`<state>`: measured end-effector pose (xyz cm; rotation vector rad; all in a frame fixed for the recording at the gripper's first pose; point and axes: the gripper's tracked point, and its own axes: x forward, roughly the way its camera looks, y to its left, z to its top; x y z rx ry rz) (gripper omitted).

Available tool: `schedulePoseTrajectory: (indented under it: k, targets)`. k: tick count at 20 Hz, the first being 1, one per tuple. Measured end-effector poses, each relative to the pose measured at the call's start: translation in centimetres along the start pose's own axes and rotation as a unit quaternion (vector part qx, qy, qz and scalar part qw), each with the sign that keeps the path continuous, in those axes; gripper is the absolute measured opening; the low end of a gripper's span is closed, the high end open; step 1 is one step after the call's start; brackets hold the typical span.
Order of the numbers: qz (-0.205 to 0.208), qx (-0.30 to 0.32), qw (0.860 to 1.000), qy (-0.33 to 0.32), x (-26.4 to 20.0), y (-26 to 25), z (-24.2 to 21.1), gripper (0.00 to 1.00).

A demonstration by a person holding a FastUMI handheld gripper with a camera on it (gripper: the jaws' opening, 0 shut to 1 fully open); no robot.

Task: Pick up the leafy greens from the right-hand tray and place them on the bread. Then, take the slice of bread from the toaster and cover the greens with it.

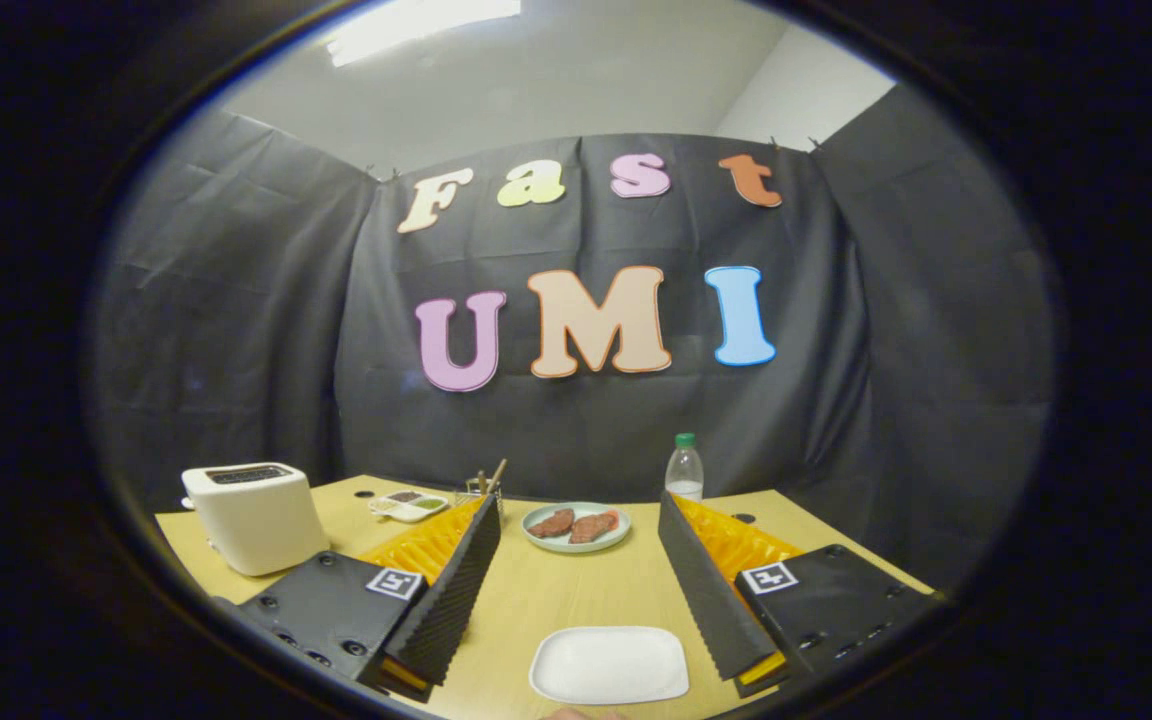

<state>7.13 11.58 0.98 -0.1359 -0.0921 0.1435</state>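
On the wooden worktop [576, 590], a round plate [576, 527] holds two brown pieces. A small tray [408, 506] near the toaster [254, 515] holds something green. An empty white plate [609, 664] lies between the wide fingers [581, 585], which hold nothing.

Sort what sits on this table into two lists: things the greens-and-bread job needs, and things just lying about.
Job things:
- toaster
- small divided tray holding something green
- claw, open, holding nothing

Lying about:
- round plate with two brown pieces
- white rectangular plate between the claw's fingers
- water bottle
- utensil holder
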Motion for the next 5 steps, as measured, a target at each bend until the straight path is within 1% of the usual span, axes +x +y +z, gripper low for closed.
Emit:
schedulePoseTrajectory:
  k: [2,5]
  targets:
    - [0.007,0.022,1.000,-0.009,-0.6,-0.9,-0.1,0.99]
    - [0.009,0.039,0.999,-0.012,-1.2,-2.7,-0.7,0.99]
